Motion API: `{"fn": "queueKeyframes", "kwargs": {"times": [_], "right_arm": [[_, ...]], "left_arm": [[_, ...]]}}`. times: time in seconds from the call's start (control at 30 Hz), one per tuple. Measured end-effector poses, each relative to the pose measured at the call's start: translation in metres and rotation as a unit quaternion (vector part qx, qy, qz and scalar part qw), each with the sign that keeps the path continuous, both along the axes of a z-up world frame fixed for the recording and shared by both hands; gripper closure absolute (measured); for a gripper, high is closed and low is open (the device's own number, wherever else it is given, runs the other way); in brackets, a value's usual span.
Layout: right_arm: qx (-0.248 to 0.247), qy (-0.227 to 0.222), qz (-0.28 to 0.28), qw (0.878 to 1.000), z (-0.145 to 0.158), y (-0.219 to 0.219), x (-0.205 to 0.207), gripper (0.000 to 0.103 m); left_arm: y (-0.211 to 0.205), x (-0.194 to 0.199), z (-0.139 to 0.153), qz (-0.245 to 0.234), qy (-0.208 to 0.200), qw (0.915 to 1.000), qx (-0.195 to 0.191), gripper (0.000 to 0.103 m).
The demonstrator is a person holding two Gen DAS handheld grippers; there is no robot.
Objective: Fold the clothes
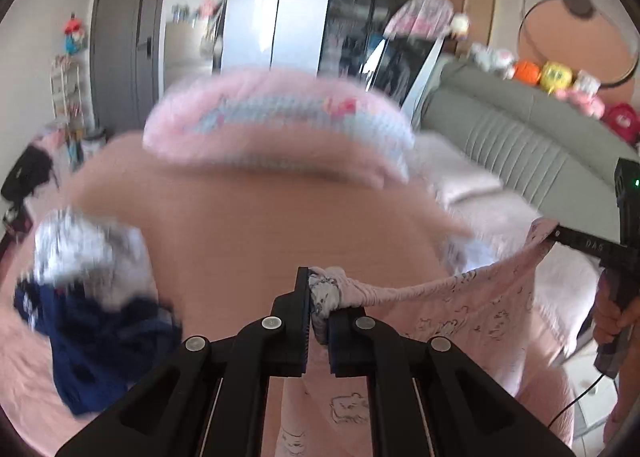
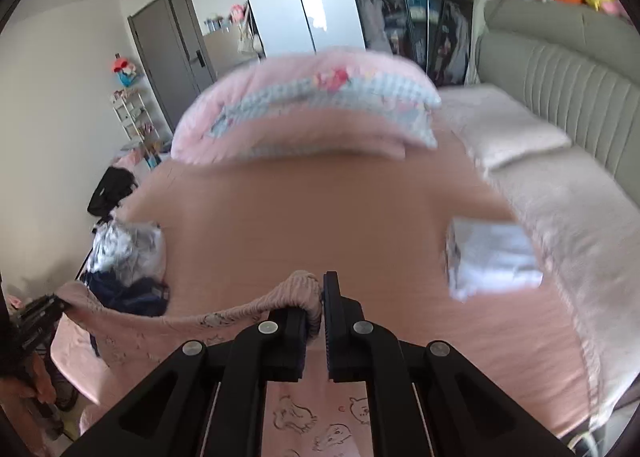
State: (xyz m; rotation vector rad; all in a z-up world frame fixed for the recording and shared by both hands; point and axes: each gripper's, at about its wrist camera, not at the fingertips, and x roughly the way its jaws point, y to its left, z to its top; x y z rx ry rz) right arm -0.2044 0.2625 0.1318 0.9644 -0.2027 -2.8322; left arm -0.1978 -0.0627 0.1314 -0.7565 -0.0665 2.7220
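A pink garment (image 1: 472,309) printed with small cartoon animals hangs stretched between both grippers above the pink bed (image 1: 260,217). My left gripper (image 1: 318,297) is shut on one bunched end of its elastic edge. My right gripper (image 2: 322,307) is shut on the other bunched end, and the pink garment (image 2: 168,333) sags off to the left from it. The right gripper (image 1: 560,235) also shows at the right edge of the left wrist view, with a hand (image 1: 618,321) on its handle. The left gripper (image 2: 44,311) shows at the left edge of the right wrist view.
A heap of white and navy clothes (image 1: 92,289) lies at the bed's left edge. A folded pale stack (image 2: 494,257) rests on the right side of the bed. A folded pink quilt (image 1: 276,125) lies at the far end, with a grey headboard (image 1: 516,137) and pillows (image 2: 508,123) on the right.
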Motion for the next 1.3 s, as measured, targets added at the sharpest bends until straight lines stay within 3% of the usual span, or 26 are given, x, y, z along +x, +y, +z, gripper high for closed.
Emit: {"fn": "queueKeyframes", "kwargs": {"times": [0.07, 0.13, 0.2, 0.27, 0.37, 0.43, 0.5, 0.57, 0.63, 0.73, 0.8, 0.87, 0.93, 1.07, 1.3], "right_arm": [[0.006, 0.078, 0.000, 0.997, 0.060, -0.004, 0.011, 0.100], [0.006, 0.142, -0.005, 0.990, 0.105, -0.005, 0.030, 0.100], [0.006, 0.193, -0.010, 0.981, 0.139, -0.007, 0.049, 0.100], [0.004, 0.202, -0.010, 0.979, 0.142, -0.008, 0.063, 0.099], [0.010, 0.179, -0.005, 0.984, 0.108, -0.012, 0.079, 0.099], [0.021, 0.138, -0.007, 0.990, 0.059, -0.014, 0.082, 0.099], [0.030, 0.076, -0.011, 0.997, -0.009, -0.014, 0.078, 0.099], [0.045, 0.007, -0.026, 0.999, -0.077, -0.015, 0.071, 0.099], [0.061, -0.089, -0.033, 0.994, -0.161, -0.014, 0.061, 0.099], [0.020, -0.187, -0.040, 0.981, -0.239, -0.002, 0.065, 0.099], [0.012, -0.206, -0.043, 0.977, -0.261, 0.001, 0.071, 0.099], [0.018, -0.199, -0.040, 0.979, -0.260, 0.002, 0.073, 0.099], [0.019, -0.183, -0.035, 0.982, -0.249, 0.003, 0.072, 0.099], [0.006, -0.153, -0.020, 0.988, -0.222, 0.002, 0.064, 0.099], [-0.003, -0.135, 0.012, 0.991, -0.201, -0.010, 0.057, 0.099]], "left_arm": [[0.003, 0.016, 0.057, -0.005, 0.083, 0.9965, -0.005, 0.098], [0.005, 0.034, 0.094, -0.003, 0.137, 0.9905, -0.011, 0.098], [0.001, 0.046, 0.106, -0.003, 0.150, 0.9886, -0.004, 0.098], [-0.004, 0.051, 0.093, -0.004, 0.136, 0.9907, -0.002, 0.098], [-0.007, 0.048, 0.027, -0.004, 0.066, 0.9978, -0.004, 0.098], [-0.008, 0.042, -0.041, -0.006, -0.014, 0.9999, 0.003, 0.098], [-0.006, 0.035, -0.115, -0.008, -0.092, 0.9957, 0.005, 0.098], [-0.002, 0.030, -0.186, -0.011, -0.163, 0.9865, -0.005, 0.098], [0.004, 0.030, -0.247, -0.012, -0.224, 0.9736, -0.042, 0.098], [0.009, 0.039, -0.315, -0.018, -0.298, 0.9504, -0.087, 0.094], [0.010, 0.045, -0.319, -0.016, -0.296, 0.9497, -0.102, 0.091], [0.012, 0.051, -0.309, -0.017, -0.267, 0.9571, -0.110, 0.079], [0.016, 0.056, -0.295, -0.031, -0.235, 0.9655, -0.108, 0.058], [0.039, 0.063, -0.281, -0.086, -0.180, 0.9722, -0.123, 0.056], [0.099, 0.056, -0.302, -0.143, -0.183, 0.9578, -0.169, 0.058]]}}
